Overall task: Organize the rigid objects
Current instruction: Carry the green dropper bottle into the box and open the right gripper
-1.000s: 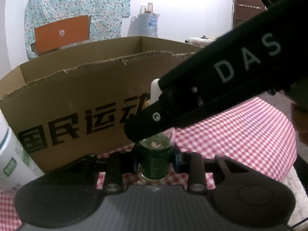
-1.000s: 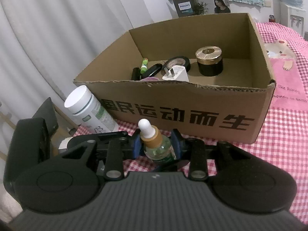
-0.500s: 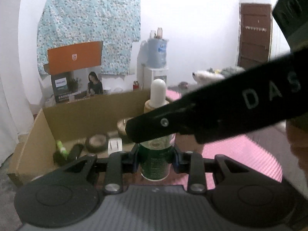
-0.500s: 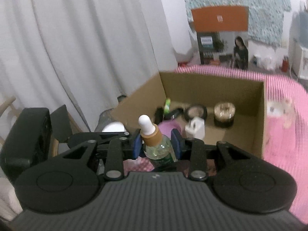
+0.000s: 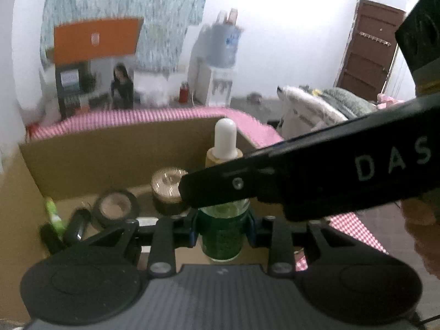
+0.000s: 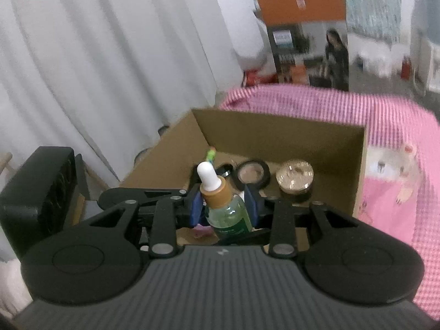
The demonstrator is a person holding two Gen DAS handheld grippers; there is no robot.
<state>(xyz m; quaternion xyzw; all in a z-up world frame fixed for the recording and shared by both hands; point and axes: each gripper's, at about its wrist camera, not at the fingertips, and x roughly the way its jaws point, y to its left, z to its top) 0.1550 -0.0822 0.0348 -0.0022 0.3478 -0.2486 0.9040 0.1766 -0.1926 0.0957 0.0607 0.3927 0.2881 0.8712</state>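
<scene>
Both tools point downward over the open cardboard box (image 6: 316, 148). The left tool (image 5: 222, 228) grips the dropper bottle (image 5: 223, 220) low on its green glass body; the right tool (image 6: 224, 206) clamps it near the tan collar. The bottle stands upright, white bulb uppermost, above the box's near edge.

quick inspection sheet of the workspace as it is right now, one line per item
surface: pink checked tablecloth under an open cardboard box.
job's things: green dropper bottle held upright over the box.
clutter: in the box, a gold-lidded jar, tape roll, green tube and dark tubes.
grippers: left gripper and right gripper both shut on the bottle.
cables: nothing seen.
surroundings: white curtain, water dispenser, brown door.
</scene>
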